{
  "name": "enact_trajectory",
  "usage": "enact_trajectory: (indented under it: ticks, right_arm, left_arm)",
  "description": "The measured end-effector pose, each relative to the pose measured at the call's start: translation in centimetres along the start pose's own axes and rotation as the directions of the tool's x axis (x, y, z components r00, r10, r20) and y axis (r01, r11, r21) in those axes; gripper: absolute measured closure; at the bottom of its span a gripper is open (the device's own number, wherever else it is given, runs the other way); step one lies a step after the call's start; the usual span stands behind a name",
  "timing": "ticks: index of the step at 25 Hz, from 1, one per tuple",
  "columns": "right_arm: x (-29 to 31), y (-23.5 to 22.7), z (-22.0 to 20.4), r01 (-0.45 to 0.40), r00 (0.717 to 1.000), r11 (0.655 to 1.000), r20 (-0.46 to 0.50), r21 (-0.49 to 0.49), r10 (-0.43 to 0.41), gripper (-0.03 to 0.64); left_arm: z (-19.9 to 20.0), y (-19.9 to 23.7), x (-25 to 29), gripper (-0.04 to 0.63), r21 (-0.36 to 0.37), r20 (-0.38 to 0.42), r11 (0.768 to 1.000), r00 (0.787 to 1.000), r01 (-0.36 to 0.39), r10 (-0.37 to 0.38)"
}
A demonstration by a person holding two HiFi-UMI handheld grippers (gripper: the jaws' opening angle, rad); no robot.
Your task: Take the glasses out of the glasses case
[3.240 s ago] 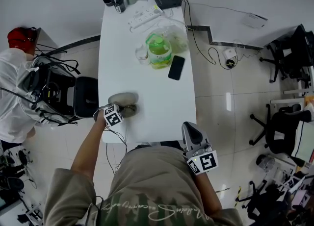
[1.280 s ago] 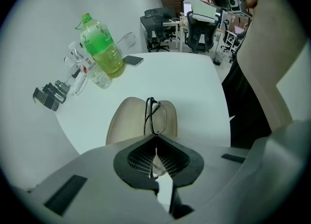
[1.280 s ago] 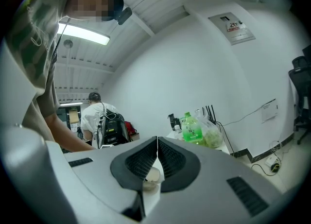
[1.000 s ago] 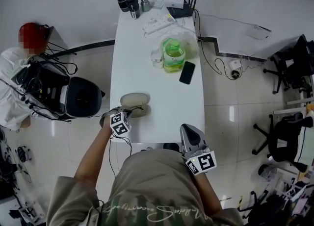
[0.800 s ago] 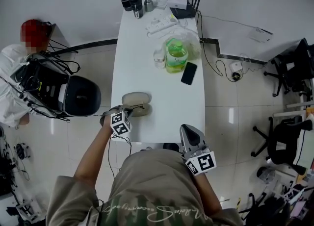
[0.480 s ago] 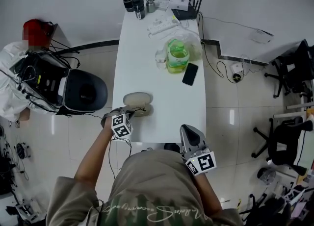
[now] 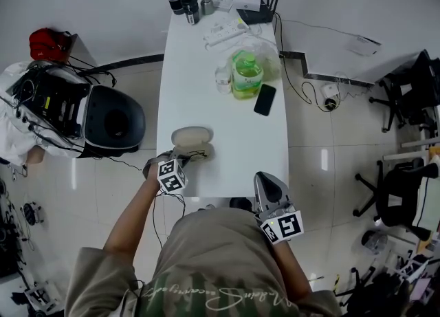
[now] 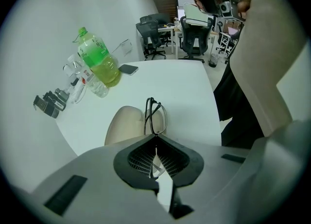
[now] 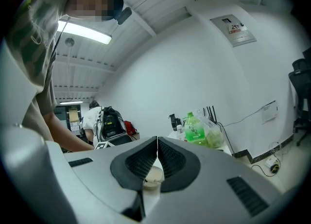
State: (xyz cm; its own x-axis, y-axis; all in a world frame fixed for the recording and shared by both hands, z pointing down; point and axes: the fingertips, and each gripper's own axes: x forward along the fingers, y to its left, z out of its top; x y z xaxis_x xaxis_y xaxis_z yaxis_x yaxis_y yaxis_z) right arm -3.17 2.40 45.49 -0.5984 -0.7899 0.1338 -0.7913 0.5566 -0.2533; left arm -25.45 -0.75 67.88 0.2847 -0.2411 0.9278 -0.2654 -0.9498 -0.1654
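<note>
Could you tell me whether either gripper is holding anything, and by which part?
The left gripper is shut on the glasses, at the frame's near end; the right gripper holds nothing.

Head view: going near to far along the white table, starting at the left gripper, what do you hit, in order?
left gripper, shut on the glasses → glasses case → green bottle → power strip → router

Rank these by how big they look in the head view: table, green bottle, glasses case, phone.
1. table
2. green bottle and glasses case: they look about alike, so tied
3. phone
</note>
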Motion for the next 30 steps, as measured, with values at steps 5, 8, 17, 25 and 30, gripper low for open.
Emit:
enact_trajectory:
  ticks: [5, 8, 17, 25, 30]
  right_arm:
    - [0.3, 0.8, -0.3, -0.022, 1.000, 1.000, -0.013, -0.005, 0.022, 0.604]
    - [0.3, 0.6, -0.3, -0.027, 1.000, 1.000, -0.014, -0.003, 0.027, 0.604]
    - [-0.1, 0.7, -0.7, -0.026, 1.000, 1.000, -0.017, 0.006, 0.026, 0.603]
    - [-0.1, 1.3, -0.9, -0.042, 0.999, 0.999, 0.008, 0.004, 0.042, 0.603]
    - [0.2, 1.1, -1.2, -0.026, 1.000, 1.000, 0.005, -0.008, 0.027, 0.603]
  left_arm:
    - [0.1, -0.9, 0.1, 0.580, 0.001, 0.011, 1.000, 1.000, 0.018, -0.018]
    - [0.4, -1.4, 0.2, 0.580, 0.000, 0.008, 1.000, 1.000, 0.025, -0.025]
    - [-0.2, -2.9, 0.3, 0.580, -0.003, -0.002, 0.999, 0.999, 0.047, -0.047]
    - [-0.1, -3.4, 0.2, 0.580, 0.016, -0.011, 0.999, 0.999, 0.049, -0.049]
    - [-0.3, -3.4, 0.6, 0.580, 0.006, -0.006, 0.998, 0.998, 0.067, -0.067]
